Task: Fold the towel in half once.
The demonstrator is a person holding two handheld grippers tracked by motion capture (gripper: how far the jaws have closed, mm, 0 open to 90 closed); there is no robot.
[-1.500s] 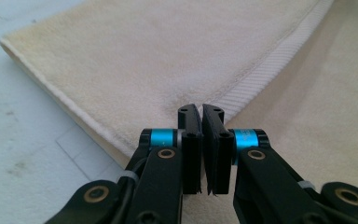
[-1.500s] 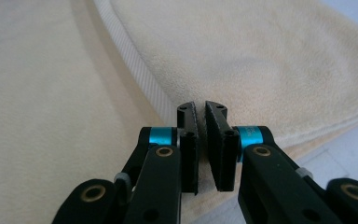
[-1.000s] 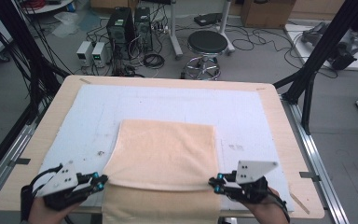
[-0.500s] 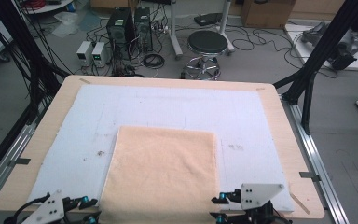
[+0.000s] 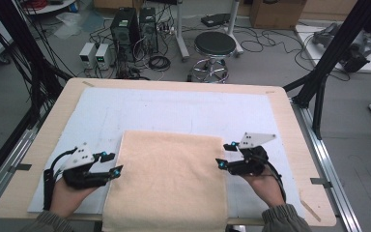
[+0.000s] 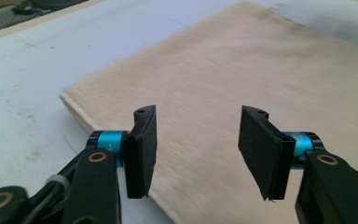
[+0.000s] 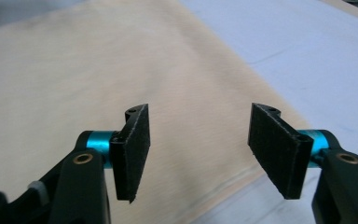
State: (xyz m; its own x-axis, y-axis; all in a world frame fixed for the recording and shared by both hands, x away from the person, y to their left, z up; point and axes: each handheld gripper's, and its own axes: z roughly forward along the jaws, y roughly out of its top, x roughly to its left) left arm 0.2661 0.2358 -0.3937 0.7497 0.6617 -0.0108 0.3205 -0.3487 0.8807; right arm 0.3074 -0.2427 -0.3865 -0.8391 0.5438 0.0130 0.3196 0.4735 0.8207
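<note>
- Folded beige towel (image 5: pixel 168 181) lay flat in the lower middle of the high view, on the pale blue-white mat (image 5: pixel 183 108) covering the wooden table (image 5: pixel 290 130).
- Ran long from the upper middle down to the bottom edge of that frame, the near end hanging past the table's front edge; short sides lay across the frame.
- Left gripper (image 5: pixel 111 166) sat at the lower left, just beside the towel's left edge, jaws pointed right toward the cloth.
- Jaws stood apart, having just been opening; nothing clamped between them.
- In the left gripper view, towel (image 6: pixel 242 84) spread beneath and beyond the gripper (image 6: pixel 196 140), its folded corner at centre left; whether the pads touched the cloth could not be told.
- Right gripper (image 5: pixel 223 157) sat at the lower right, at the towel's right edge, jaws pointed left.
- Jaws likewise apart, just been opening, nothing gripped.
- In the right gripper view, towel (image 7: pixel 98 79) stretched under the gripper (image 7: pixel 198 144), its edge running diagonally toward the lower right.
- No readable writing or labels found on towel, mat or grippers.
</note>
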